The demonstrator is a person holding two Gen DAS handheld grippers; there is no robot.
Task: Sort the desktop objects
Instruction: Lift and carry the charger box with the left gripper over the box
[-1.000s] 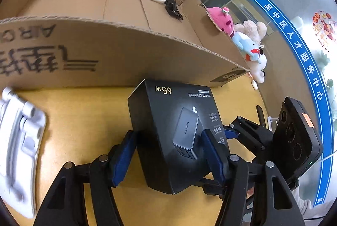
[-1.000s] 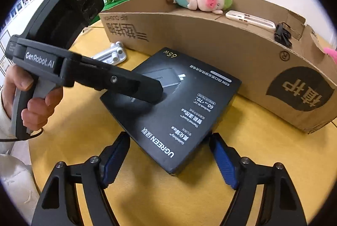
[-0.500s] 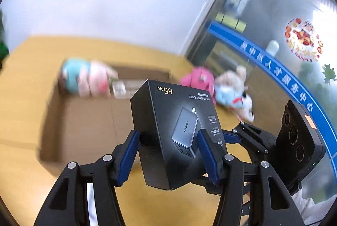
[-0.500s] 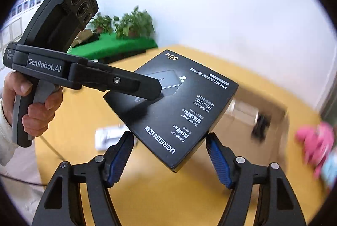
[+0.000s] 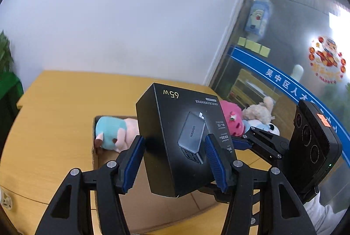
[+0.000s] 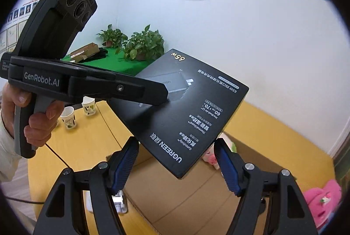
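The black charger box (image 5: 181, 143) is up in the air, over the open cardboard box (image 6: 192, 195). The left gripper (image 5: 175, 160) squeezes its two sides, and the right gripper (image 6: 177, 167) squeezes one corner, so the wide box does not tip. A plush pig (image 5: 113, 134) already lies inside the cardboard box.

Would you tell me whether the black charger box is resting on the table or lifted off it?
Lifted: the black charger box hangs above the cardboard box, clamped by both grippers.
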